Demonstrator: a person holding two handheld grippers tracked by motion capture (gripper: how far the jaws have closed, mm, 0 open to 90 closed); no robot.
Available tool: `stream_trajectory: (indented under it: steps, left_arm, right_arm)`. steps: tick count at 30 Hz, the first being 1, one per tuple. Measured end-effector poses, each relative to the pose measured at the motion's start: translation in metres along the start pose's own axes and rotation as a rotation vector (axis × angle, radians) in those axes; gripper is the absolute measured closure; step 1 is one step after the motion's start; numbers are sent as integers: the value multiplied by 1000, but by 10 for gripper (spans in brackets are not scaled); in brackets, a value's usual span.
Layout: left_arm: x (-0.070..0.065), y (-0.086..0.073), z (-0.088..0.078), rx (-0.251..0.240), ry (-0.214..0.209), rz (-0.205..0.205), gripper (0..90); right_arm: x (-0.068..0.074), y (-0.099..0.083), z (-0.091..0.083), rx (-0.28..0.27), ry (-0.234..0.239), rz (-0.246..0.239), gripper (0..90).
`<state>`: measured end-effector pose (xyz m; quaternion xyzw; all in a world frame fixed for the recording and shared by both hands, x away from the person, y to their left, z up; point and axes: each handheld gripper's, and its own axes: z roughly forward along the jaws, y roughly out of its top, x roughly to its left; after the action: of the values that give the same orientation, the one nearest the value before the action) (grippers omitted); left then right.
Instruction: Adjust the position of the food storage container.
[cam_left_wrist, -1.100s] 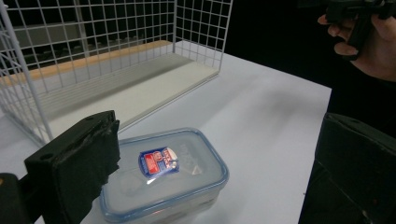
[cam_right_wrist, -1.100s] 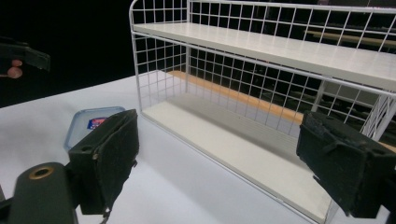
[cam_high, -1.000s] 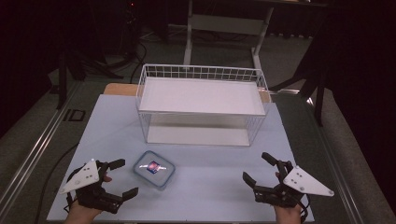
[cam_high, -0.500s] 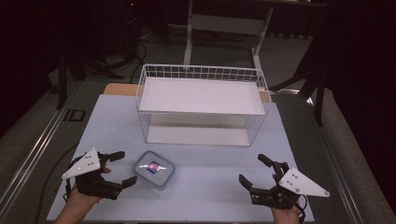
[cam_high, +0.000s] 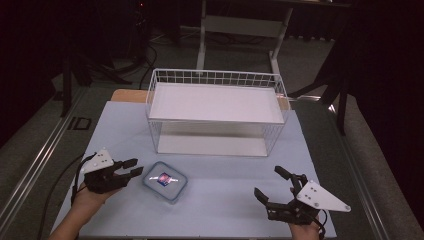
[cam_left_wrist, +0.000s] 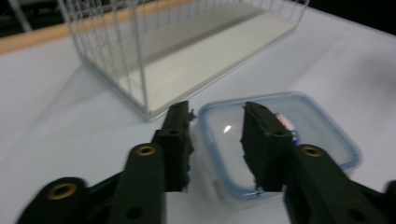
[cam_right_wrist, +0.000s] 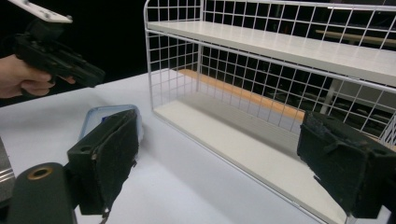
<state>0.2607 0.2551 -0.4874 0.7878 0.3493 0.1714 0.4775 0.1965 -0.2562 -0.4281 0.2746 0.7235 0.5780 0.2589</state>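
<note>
1. Presently, the left gripper (cam_high: 131, 167) is standing with its jaws narrowed; they have just been closing, and they are not pressing on anything. In the left gripper view (cam_left_wrist: 215, 135) the two black jaws are framing the near-left corner of the clear plastic container (cam_left_wrist: 280, 140), with only its lid showing in the gap between them.
2. The person's left hand (cam_high: 92, 192) is gripping that tool from below, with the grey three-cornered plate (cam_high: 100, 161) sitting on top and a cable trailing off toward the surface edge.
3. The container (cam_high: 165, 181), clear with a blue-rimmed lid and a small printed packet visible inside, is lying flat on the pale surface (cam_high: 220, 210), just beside the left jaws and well apart from the right gripper.
4. The right gripper (cam_high: 272, 182) is resting at the near right of the surface with its jaws standing wide and holding nothing; in the right gripper view (cam_right_wrist: 219, 163) they are bracketing open surface, with the container (cam_right_wrist: 109, 116) partly hidden behind one of them.
5. Farther back, a white wire basket (cam_high: 217, 80) with a white shelf board across it is standing upright on the surface, beyond the container and not touching it.
</note>
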Motion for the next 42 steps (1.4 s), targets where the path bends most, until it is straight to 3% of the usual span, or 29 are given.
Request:
stream_trajectory:
  steps: [1, 4, 5, 7, 9, 15, 27, 42]
  left_arm:
    - [2, -2, 4, 34, 25, 14, 723]
    - [5, -7, 11, 100, 50, 17, 788]
    - [7, -10, 13, 113, 43, 17, 788]
    - [8, -13, 17, 152, 54, 23, 882]
    - [9, -15, 20, 170, 59, 30, 897]
    - [4, -24, 26, 246, 3, 43, 900]
    - [-12, -27, 36, 272, -65, 40, 900]
    - [-57, -15, 71, 288, -197, 61, 900]
  right_arm:
    - [1, 0, 0, 0, 3, 2, 126]
    - [3, 0, -1, -2, 7, -8, 126]
    - [3, 0, -1, -2, 7, -8, 126]
    - [3, 0, -1, -4, 11, -8, 126]
    - [3, 0, 0, -3, 11, -7, 126]
    - [2, -1, 0, 7, 16, 2, 127]
    - [3, -2, 1, 9, 12, -5, 128]
    - [2, -2, 0, 8, 15, -7, 128]
